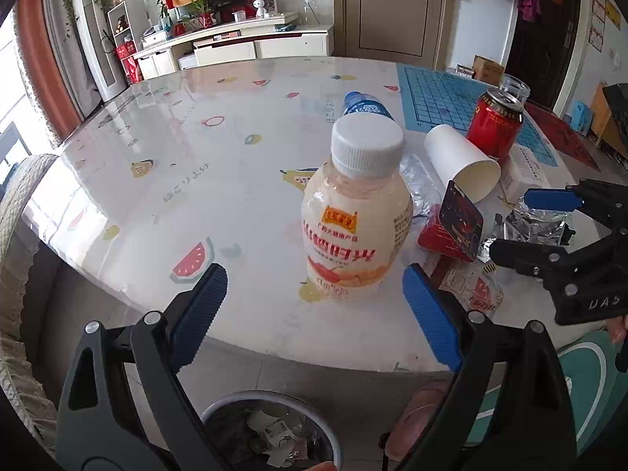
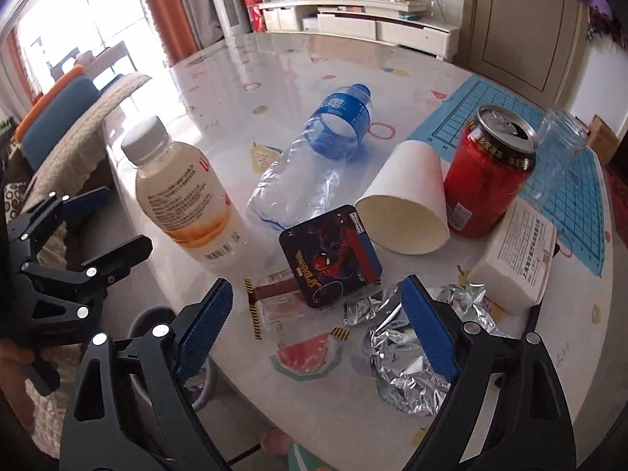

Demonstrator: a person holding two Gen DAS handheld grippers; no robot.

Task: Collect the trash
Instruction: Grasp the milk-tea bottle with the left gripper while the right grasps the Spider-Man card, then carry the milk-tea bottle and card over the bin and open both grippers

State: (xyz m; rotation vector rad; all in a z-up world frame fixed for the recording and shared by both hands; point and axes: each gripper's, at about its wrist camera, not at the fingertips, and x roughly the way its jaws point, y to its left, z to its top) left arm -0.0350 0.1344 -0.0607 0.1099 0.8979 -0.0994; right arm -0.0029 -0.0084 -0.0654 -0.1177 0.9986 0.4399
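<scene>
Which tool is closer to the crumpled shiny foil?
The right tool. Its open fingers hang just above and beside the crumpled foil. The left tool is open too, facing the white-capped drink bottle, with the foil off to its right.

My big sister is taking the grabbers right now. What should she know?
Left tool: open, empty, lined up on the upright yogurt drink bottle.
Right tool: open, empty, over the crumpled foil wrapper.
Still on the table: crushed water bottle, tipped paper cup, red can, Spider-Man card, white box, glass jar.
Trash bin below the table edge already holds scraps.
Left: everything above.
</scene>
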